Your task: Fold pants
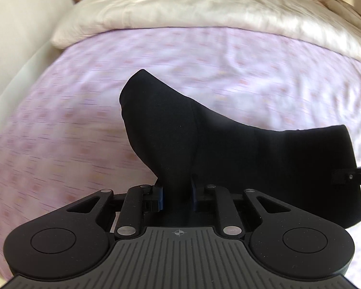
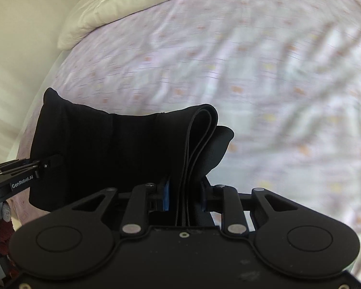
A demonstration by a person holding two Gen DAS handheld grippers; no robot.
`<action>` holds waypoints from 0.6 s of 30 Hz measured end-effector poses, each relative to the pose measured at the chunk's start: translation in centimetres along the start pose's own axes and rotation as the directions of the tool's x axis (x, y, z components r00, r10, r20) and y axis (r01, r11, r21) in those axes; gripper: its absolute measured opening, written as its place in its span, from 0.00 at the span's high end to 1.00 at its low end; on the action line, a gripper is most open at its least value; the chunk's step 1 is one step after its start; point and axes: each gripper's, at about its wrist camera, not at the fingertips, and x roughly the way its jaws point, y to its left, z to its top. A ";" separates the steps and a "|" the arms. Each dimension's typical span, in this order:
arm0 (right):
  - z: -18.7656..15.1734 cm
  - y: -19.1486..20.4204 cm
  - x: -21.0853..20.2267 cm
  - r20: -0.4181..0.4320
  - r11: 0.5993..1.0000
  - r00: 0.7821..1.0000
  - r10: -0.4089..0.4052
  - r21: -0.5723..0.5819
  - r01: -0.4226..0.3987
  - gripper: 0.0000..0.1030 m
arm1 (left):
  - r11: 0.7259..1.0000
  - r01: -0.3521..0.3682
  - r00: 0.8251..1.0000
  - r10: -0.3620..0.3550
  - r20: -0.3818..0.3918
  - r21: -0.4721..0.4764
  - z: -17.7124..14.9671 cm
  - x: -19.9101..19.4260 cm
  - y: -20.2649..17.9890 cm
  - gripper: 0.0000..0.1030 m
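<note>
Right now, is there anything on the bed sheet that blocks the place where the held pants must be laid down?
Nothing visible. Both grippers, left and right, are shut on the black pants, and the pink sheet beyond lies bare up to the cream duvet.

The pants (image 1: 228, 149) are hanging above the bed (image 1: 60, 132), stretched between the two claws. The left claw (image 1: 177, 195) is gripping one end, the right claw (image 2: 185, 197) the other, where the layers are lying stacked between its pads. Behind them, a duvet (image 1: 180, 7) is lying across the bed's far end.
</note>
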 end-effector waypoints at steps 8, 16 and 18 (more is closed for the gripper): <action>6.0 9.9 6.4 0.000 0.991 1.000 -0.005 -0.133 0.005 0.75 | 0.991 -0.019 0.996 0.008 -0.085 -0.129 1.4 3.9 8.9 0.74; 6.1 9.5 10.2 -0.075 0.979 0.980 -0.184 -0.108 0.176 0.63 | 0.977 -0.063 0.989 0.032 -0.147 -0.206 -1.3 6.7 13.1 0.68; 6.2 10.3 10.8 -0.072 0.969 0.975 -0.211 -0.146 0.199 0.61 | 0.989 -0.062 0.991 0.045 -0.127 -0.132 -1.6 6.6 12.7 0.68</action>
